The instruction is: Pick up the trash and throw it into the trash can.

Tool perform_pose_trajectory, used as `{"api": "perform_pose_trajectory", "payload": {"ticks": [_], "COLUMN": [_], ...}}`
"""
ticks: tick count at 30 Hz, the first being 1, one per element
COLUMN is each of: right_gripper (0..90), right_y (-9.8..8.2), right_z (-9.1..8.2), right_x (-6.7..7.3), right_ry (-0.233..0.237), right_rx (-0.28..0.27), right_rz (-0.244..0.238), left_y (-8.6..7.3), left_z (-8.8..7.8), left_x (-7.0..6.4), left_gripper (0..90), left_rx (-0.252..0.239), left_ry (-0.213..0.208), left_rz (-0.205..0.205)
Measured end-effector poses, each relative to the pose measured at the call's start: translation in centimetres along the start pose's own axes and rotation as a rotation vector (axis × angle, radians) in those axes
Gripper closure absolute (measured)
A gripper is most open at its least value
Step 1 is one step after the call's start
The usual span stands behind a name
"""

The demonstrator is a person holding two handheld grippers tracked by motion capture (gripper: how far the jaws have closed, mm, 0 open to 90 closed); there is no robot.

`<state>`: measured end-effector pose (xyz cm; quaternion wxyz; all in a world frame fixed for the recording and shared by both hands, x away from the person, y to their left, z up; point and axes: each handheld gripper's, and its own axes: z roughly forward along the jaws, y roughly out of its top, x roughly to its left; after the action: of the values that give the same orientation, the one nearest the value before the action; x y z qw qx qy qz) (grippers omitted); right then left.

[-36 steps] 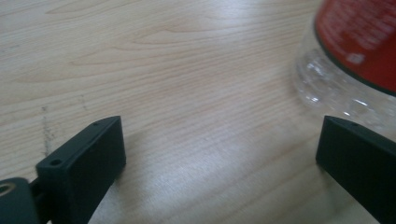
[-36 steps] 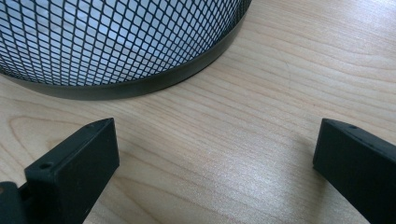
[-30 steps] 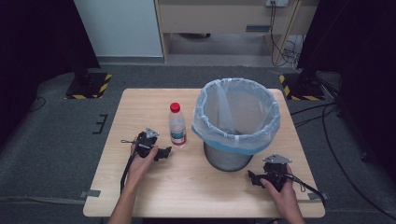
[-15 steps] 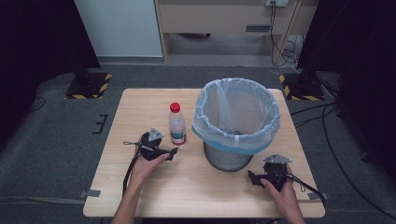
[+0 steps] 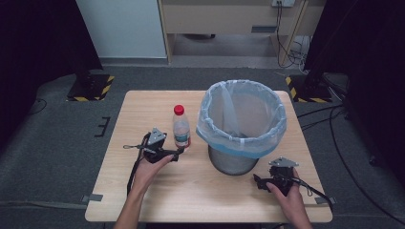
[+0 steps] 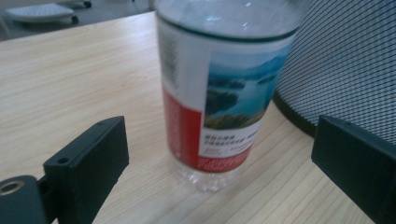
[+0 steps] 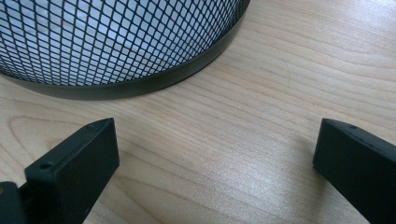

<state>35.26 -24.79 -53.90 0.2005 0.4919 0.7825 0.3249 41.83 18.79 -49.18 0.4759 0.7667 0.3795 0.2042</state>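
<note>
**user1:** Between the left tool's [image 6: 219, 154] two black jaws, going by the left gripper view, stands the water bottle [image 6: 219, 88]. It's upright on the counter [image 6: 70, 74], jaws spread wide either side and not touching it. From the high view the bottle [image 5: 181, 130] sits just left of the mesh bin [image 5: 241, 125], left tool [image 5: 168, 153] right at its base.

**user2:** Yep. Right tool [image 7: 215, 163] is gaping open too, nothing in it, just bare wood with the bin's rim [image 7: 140, 84] ahead. Up high it's [image 5: 261, 182] near the bin's front right.

**user1:** Bottle's cap is cut off in the left gripper view, and the label text is too blurry to read.

**user2:** Bin's liner hides whatever's inside.
</note>
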Motion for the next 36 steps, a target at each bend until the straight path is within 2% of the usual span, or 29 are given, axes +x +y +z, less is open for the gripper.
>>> {"api": "perform_pose_trajectory", "payload": {"ticks": [3, 6, 16, 17, 18, 19, 21, 22, 23, 24, 26, 28, 29, 30, 31, 33, 36], "right_gripper": [0.4, 0.4, 0.4, 0.4, 0.4, 0.4, 0.4, 0.4, 0.4, 0.4, 0.4, 0.4, 0.4, 0.4, 0.4, 0.4, 0.4], "right_y": [0.0, 0.0, 0.0, 0.0, 0.0, 0.0, 0.0, 0.0, 0.0, 0.0, 0.0, 0.0, 0.0, 0.0, 0.0, 0.1, 0.1], "right_z": [0.0, 0.0, 0.0, 0.0, 0.0, 0.0, 0.0, 0.0, 0.0, 0.0, 0.0, 0.0, 0.0, 0.0, 0.1, 0.1, 0.1], "right_x": [0.0, 0.0, 0.0, 0.0, 0.0, 0.0, 0.0, 0.0, 0.0, 0.0, 0.0, 0.0, 0.0, 0.0, 0.0, 0.0, -0.1], "right_ry": [0.001, 0.000, 0.000, 0.000, 0.000, 0.000, 0.000, 0.000, 0.000, 0.000, 0.000, 0.000, 0.001, 0.001, 0.002, 0.002, 0.002], "right_rx": [0.000, 0.000, -0.001, -0.001, -0.001, -0.001, -0.001, 0.000, 0.000, 0.000, -0.001, -0.001, 0.000, 0.000, -0.001, -0.001, -0.001], "right_rz": [0.002, 0.001, 0.001, 0.002, 0.002, 0.002, 0.001, 0.002, 0.002, 0.002, 0.001, 0.001, 0.001, 0.001, 0.001, 0.000, 0.000], "left_y": [0.6, 0.8, 1.5, 1.7, 1.7, 1.9, 2.0, 2.1, 2.2, 2.5, 2.9, 3.1, 3.6, 3.6, 4.2, 4.5, 6.1], "left_z": [0.2, 0.3, 1.4, 1.8, 1.8, 2.1, 2.2, 2.3, 2.3, 2.1, 1.7, 1.4, 0.8, 0.8, 0.1, -0.3, -1.8], "left_x": [-0.6, -0.7, 0.1, 0.3, 0.3, 0.6, 0.7, 0.8, 0.9, 1.0, 1.2, 1.3, 1.4, 1.4, 1.5, 1.5, 1.5], "left_gripper": [3.1, 3.0, 3.5, 3.9, 4.4, 5.7, 7.9, 20.9, 20.9, 26.4, 27.5, 27.6, 27.6, 27.6, 27.6, 27.7, 27.7], "left_rx": [-0.018, -0.028, -0.031, -0.043, -0.043, -0.056, -0.060, -0.063, -0.063, -0.066, -0.071, -0.068, -0.061, -0.061, -0.061, -0.067, -0.093], "left_ry": [-0.007, -0.004, 0.005, 0.000, 0.000, -0.009, -0.018, -0.029, -0.038, -0.051, -0.061, -0.053, -0.047, -0.047, -0.042, -0.040, -0.041], "left_rz": [0.034, 0.043, 0.043, 0.025, 0.025, 0.008, 0.002, -0.001, -0.002, -0.025, -0.034, -0.021, 0.007, 0.007, 0.028, 0.037, 0.067]}}
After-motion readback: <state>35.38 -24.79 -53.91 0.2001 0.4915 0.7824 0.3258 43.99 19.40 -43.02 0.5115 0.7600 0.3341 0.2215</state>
